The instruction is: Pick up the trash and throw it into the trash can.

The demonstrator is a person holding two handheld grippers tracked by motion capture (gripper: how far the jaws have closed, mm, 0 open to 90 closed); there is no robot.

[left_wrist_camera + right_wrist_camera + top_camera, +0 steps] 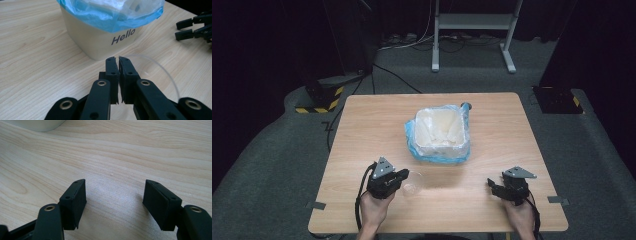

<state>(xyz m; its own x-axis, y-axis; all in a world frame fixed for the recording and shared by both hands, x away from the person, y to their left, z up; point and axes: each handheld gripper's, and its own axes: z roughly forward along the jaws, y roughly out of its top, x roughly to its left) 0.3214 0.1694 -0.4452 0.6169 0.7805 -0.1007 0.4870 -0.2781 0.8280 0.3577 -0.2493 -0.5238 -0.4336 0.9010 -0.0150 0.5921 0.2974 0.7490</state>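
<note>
A clear plastic cup [412,186] stands on the wooden table [362,130] near its front left. My left gripper [405,179] is shut on the cup's thin rim; in the left gripper view the pads [112,67] pinch the clear wall and the cup [156,75] curves off to the right. Beyond it stands a cream bin [439,150] marked "Hello" [100,42], lined with a blue-edged plastic bag [412,142] and holding white material. My right gripper [491,186] rests at the front right, open [113,192] over bare wood with nothing between its jaws.
The bin sits in the middle of the table, and its corner [37,125] shows in the right gripper view. The right gripper's jaws [192,27] appear far right in the left gripper view. A white metal stand [472,30] and cables lie on the floor behind the table.
</note>
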